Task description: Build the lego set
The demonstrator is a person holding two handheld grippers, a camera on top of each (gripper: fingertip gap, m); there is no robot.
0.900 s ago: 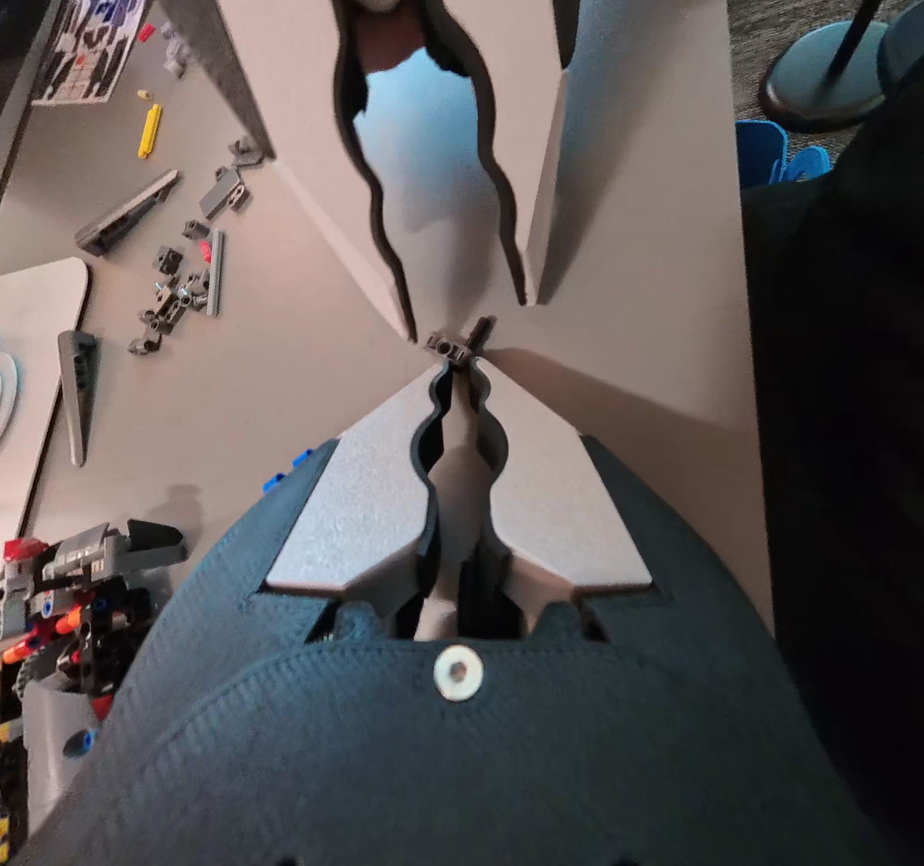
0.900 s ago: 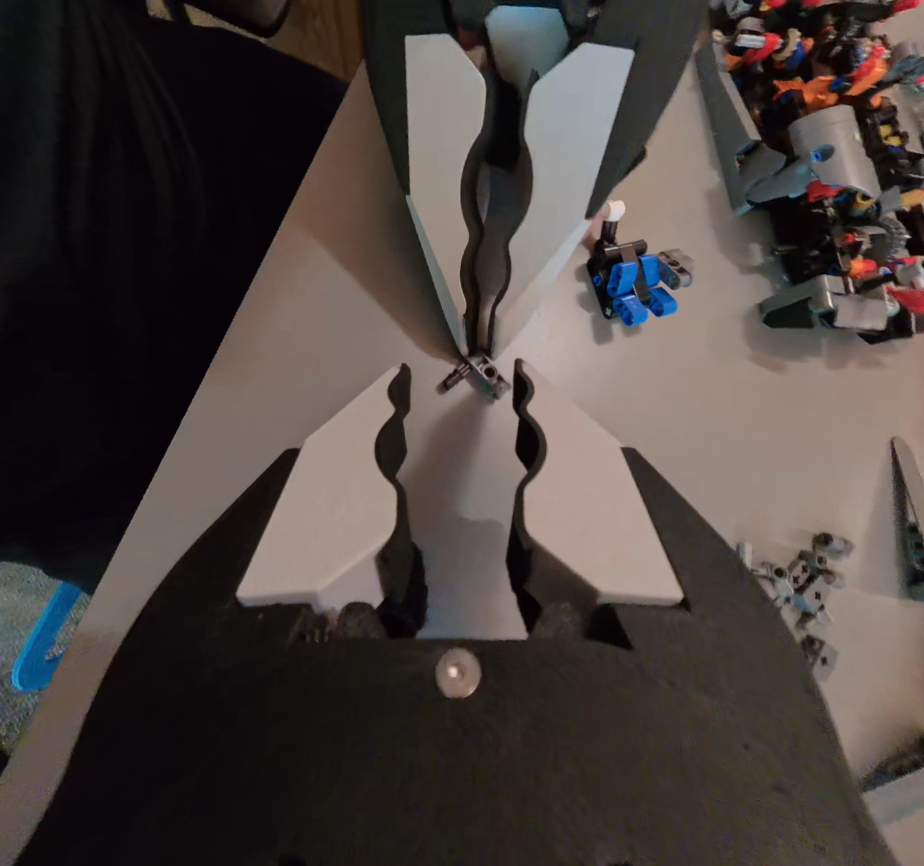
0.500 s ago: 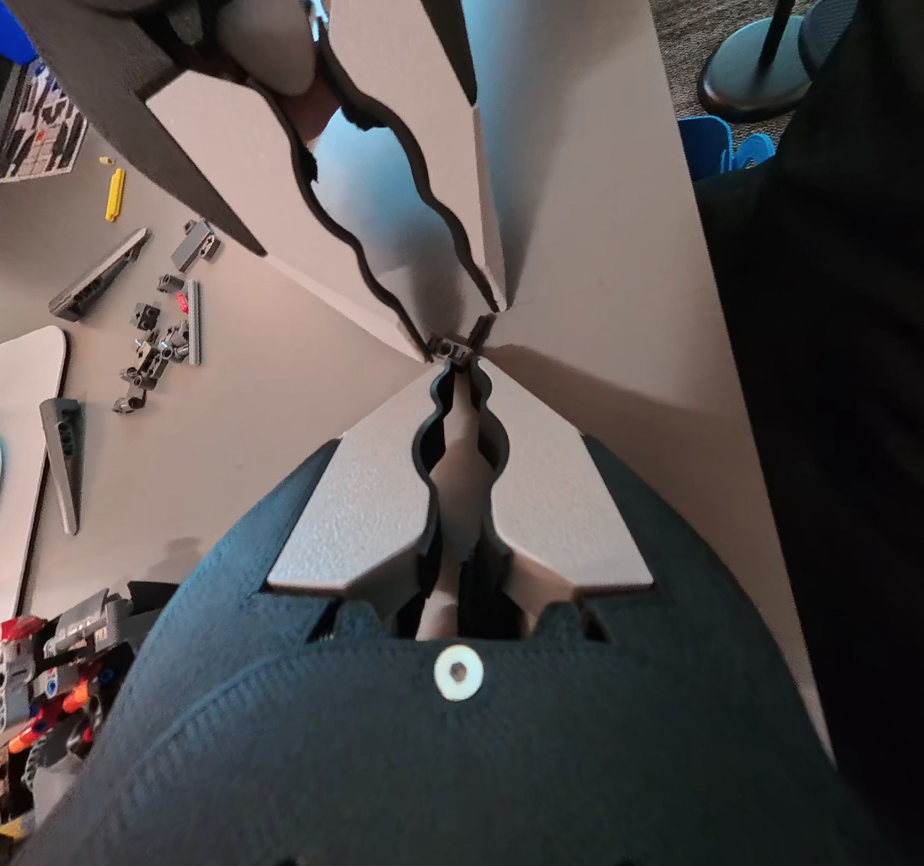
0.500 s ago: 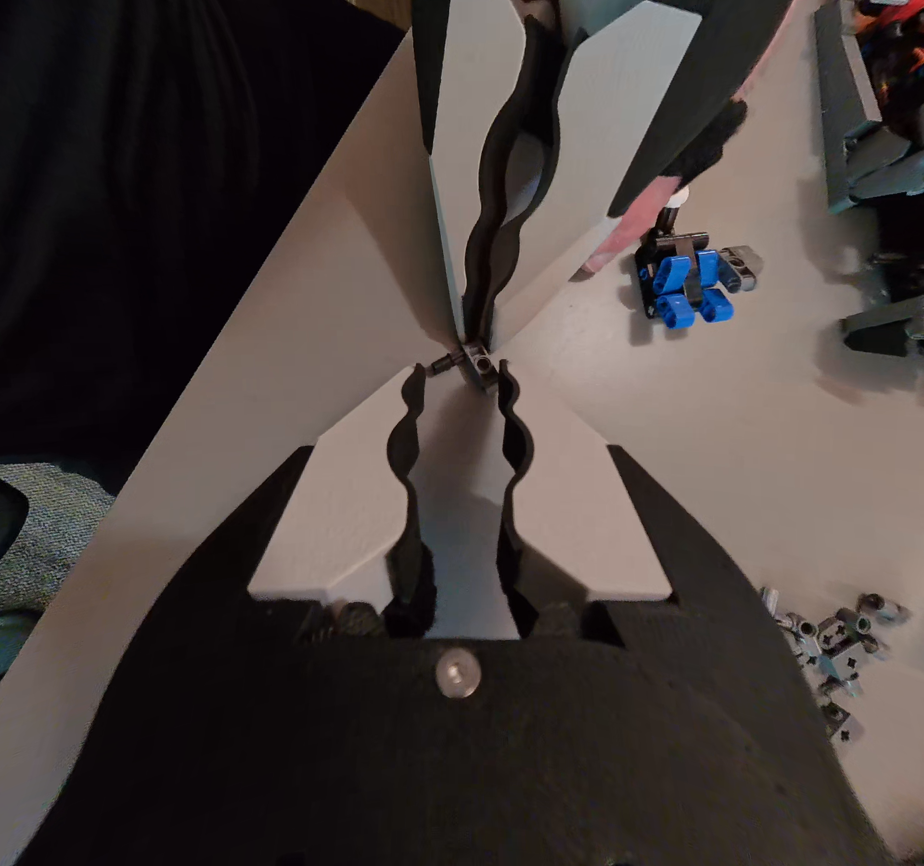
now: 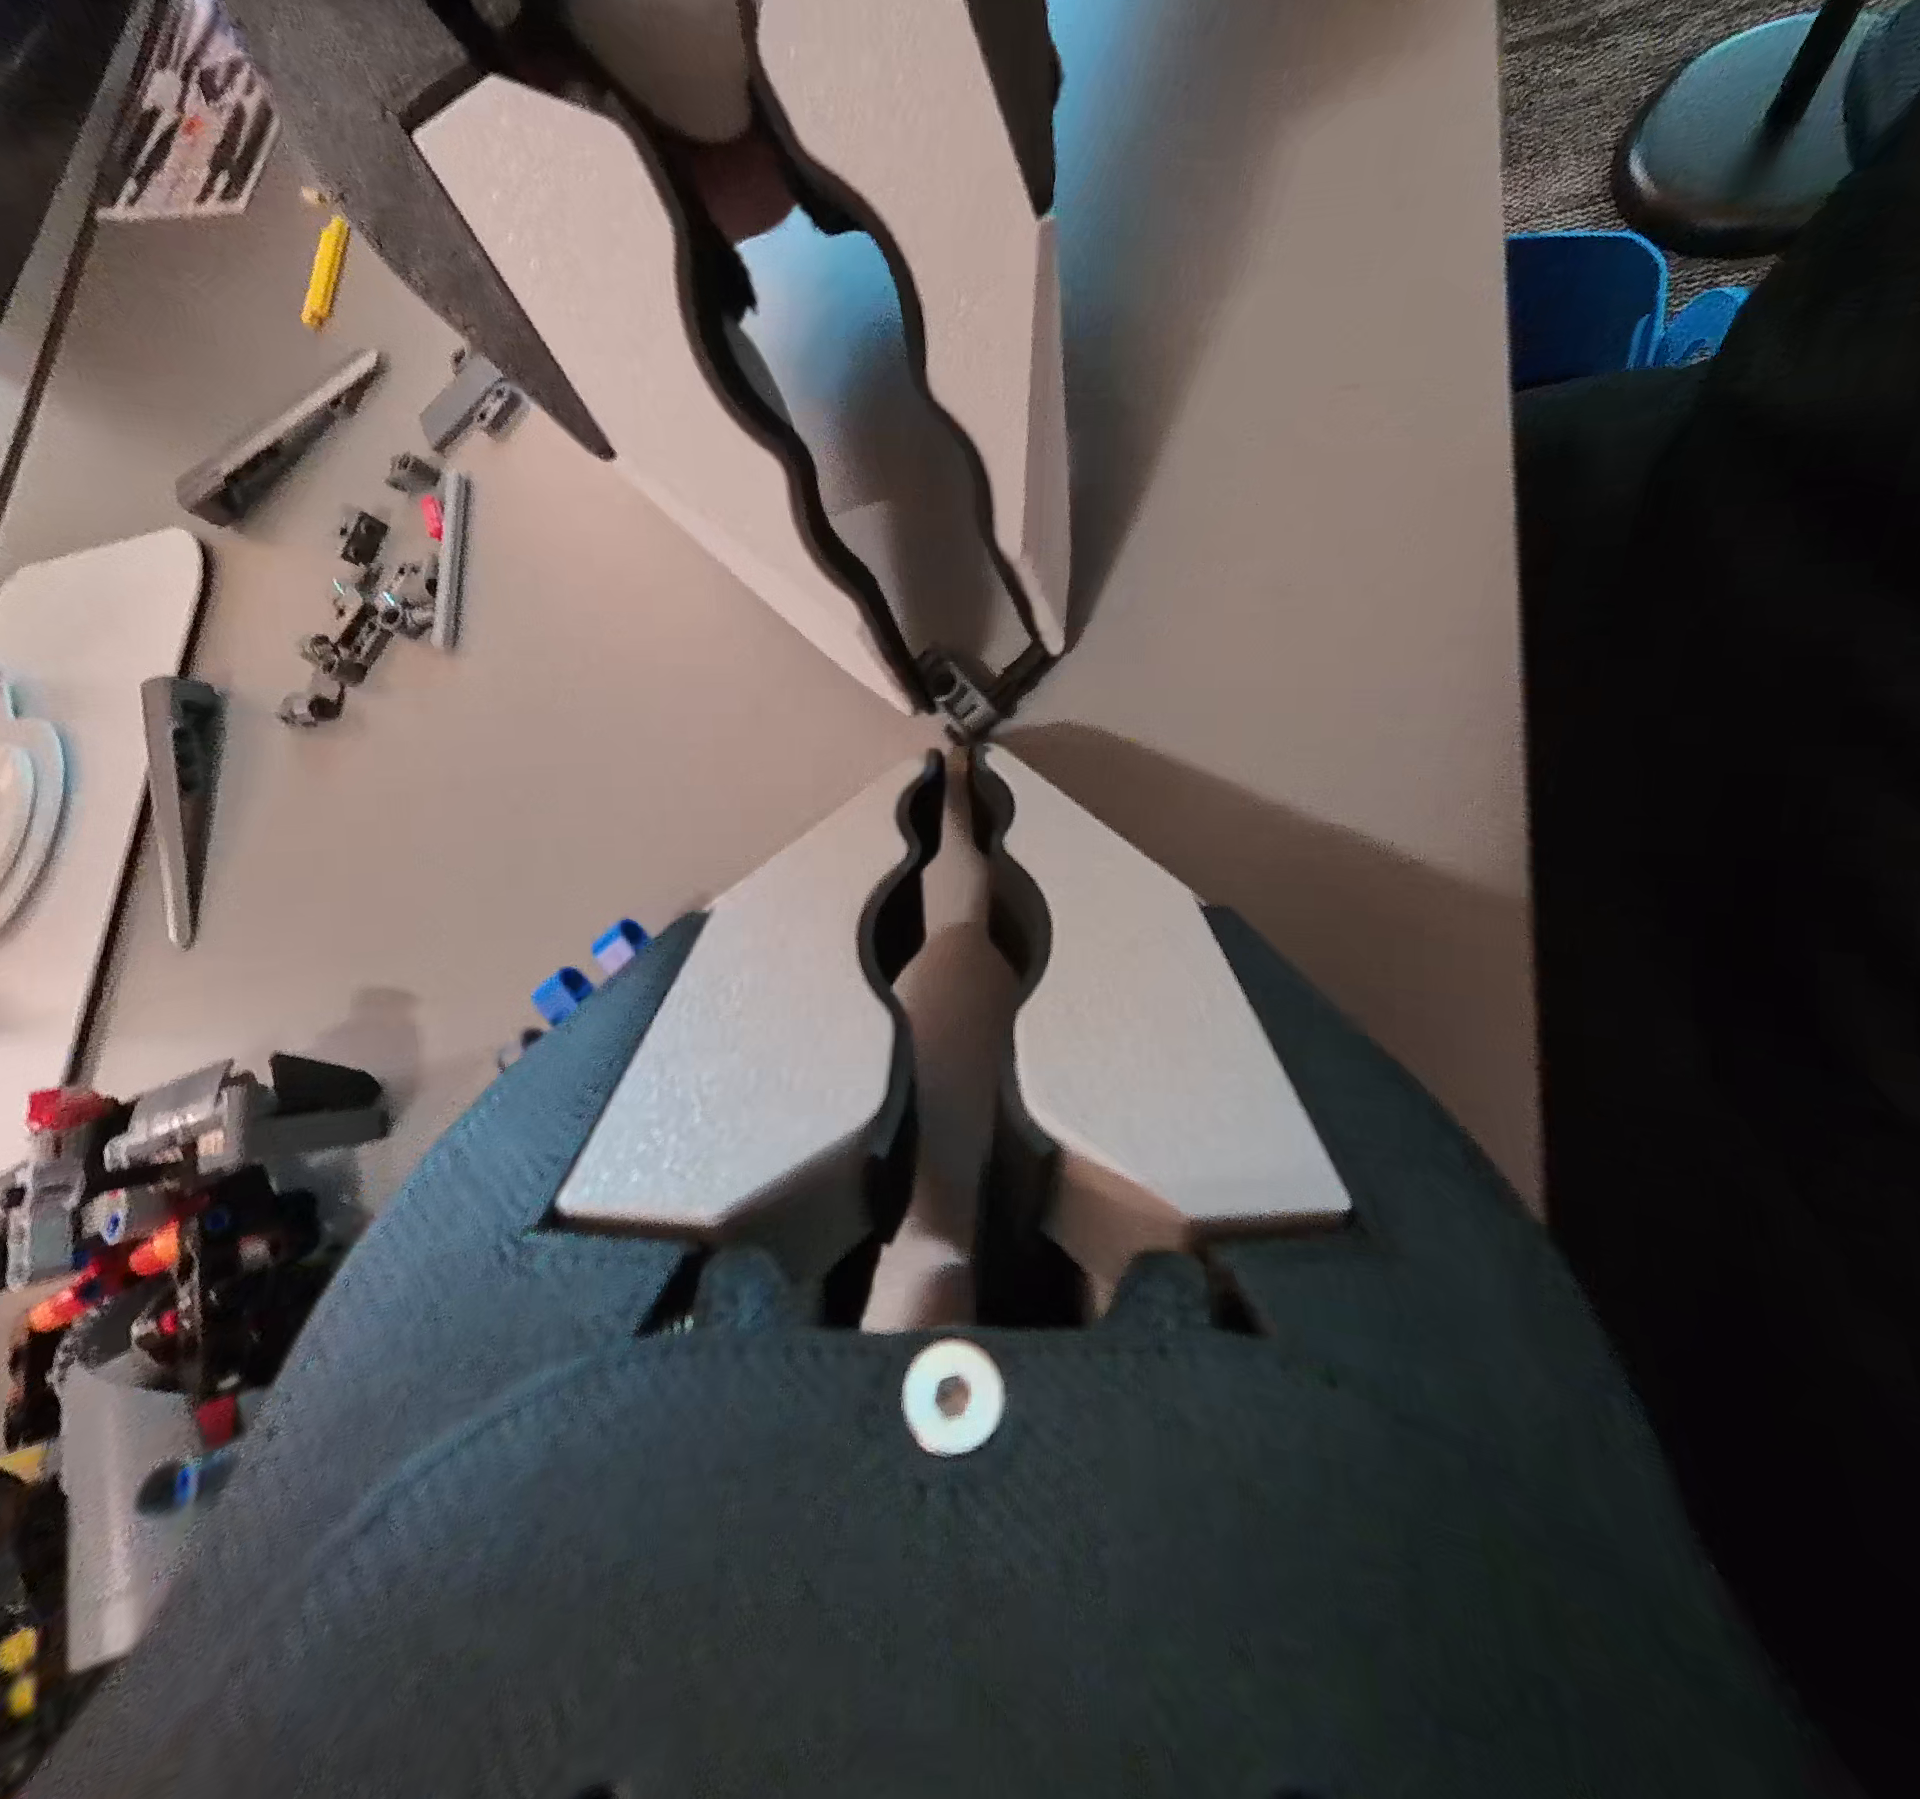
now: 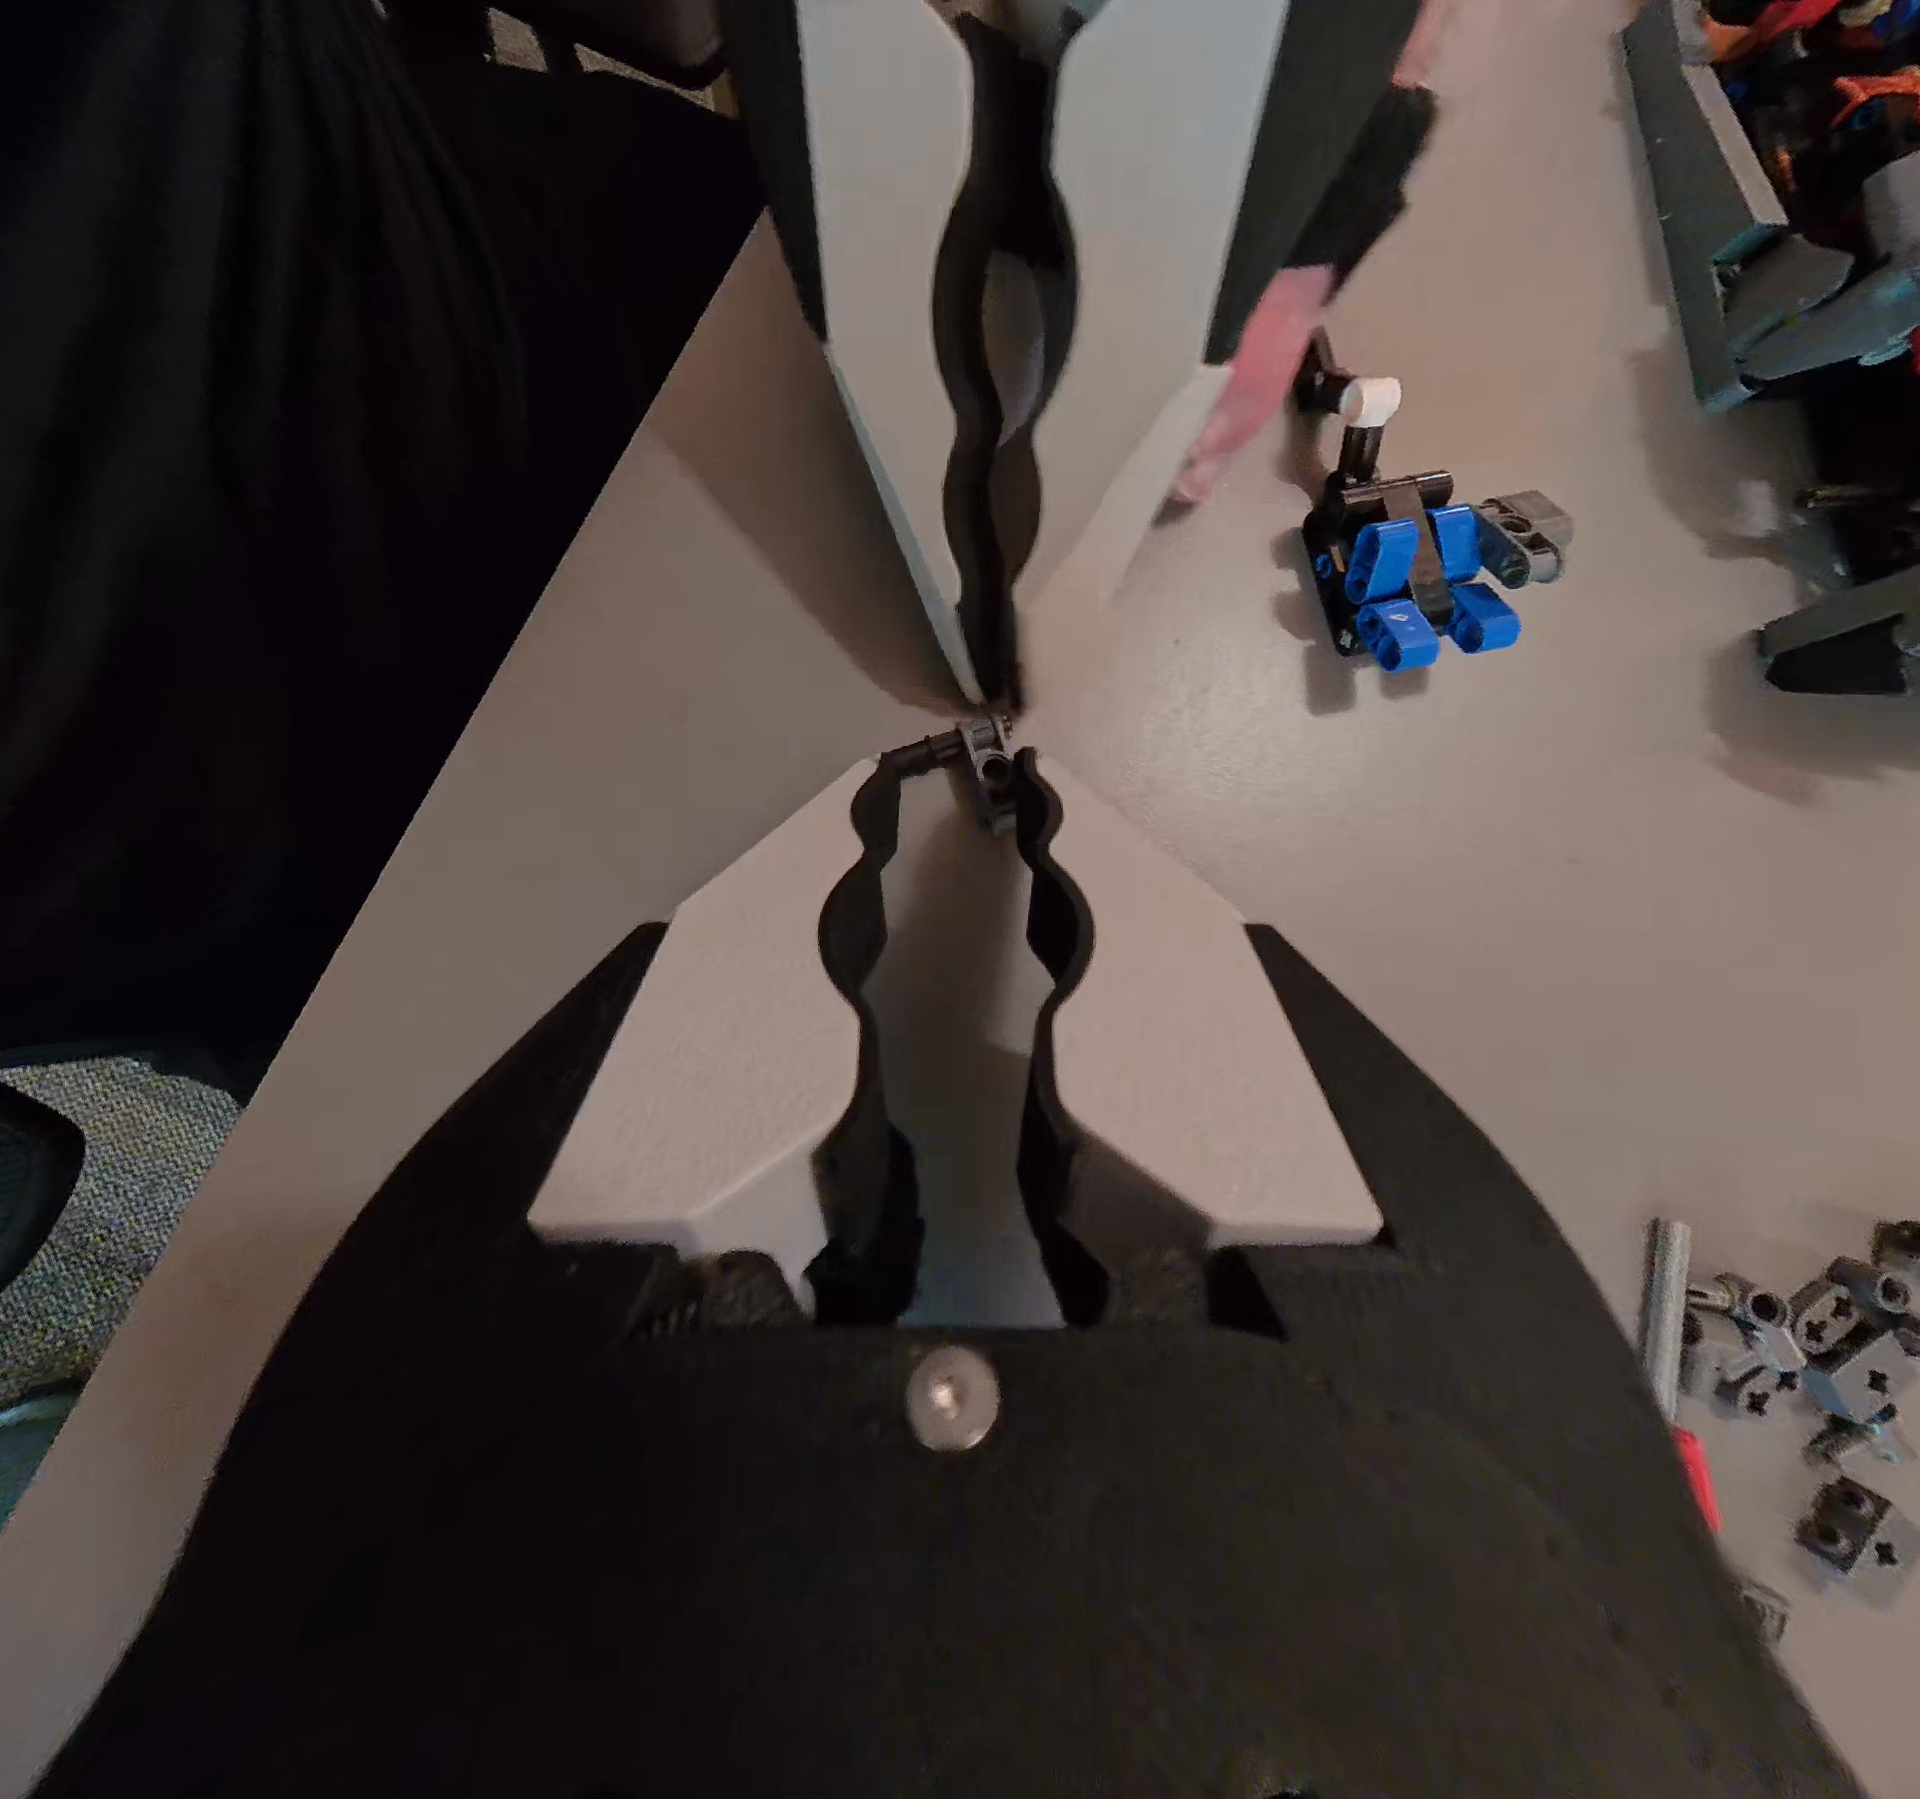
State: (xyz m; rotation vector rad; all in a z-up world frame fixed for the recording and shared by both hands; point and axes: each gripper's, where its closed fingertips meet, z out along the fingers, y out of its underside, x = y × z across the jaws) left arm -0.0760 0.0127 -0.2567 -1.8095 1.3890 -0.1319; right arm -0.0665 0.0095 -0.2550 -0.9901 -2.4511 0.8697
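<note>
A small dark grey connector with a black pin (image 6: 989, 778) hangs above the table between both grippers. My right gripper (image 6: 954, 773) has closed on it: the pin's end touches one finger and the connector's body the other. My left gripper (image 5: 957, 760) is shut to a thin slit, its tips on the near end of the same connector (image 5: 954, 695). In the right wrist view the left gripper (image 6: 992, 700) comes in from above, tip to tip with mine. In the left wrist view the right gripper (image 5: 977, 669) comes in from the top.
A blue and black sub-assembly (image 6: 1403, 575) lies on the table to the right. The large multicoloured model (image 6: 1818, 87) is at the far right. Loose grey pieces (image 6: 1818, 1354) and a grey wedge (image 5: 182, 783) lie nearby. The table edge (image 5: 1507, 710) borders a person's dark clothing. My left and right fingertips are right by each other. The large multicoloured model (image 6: 1818, 87) is about equally far from each gripper, around 25 cm.
My right gripper has moved in and narrowed from wide open onto the connector and its pin. The left gripper has stayed shut at the piece. Both views have shifted a little.
</note>
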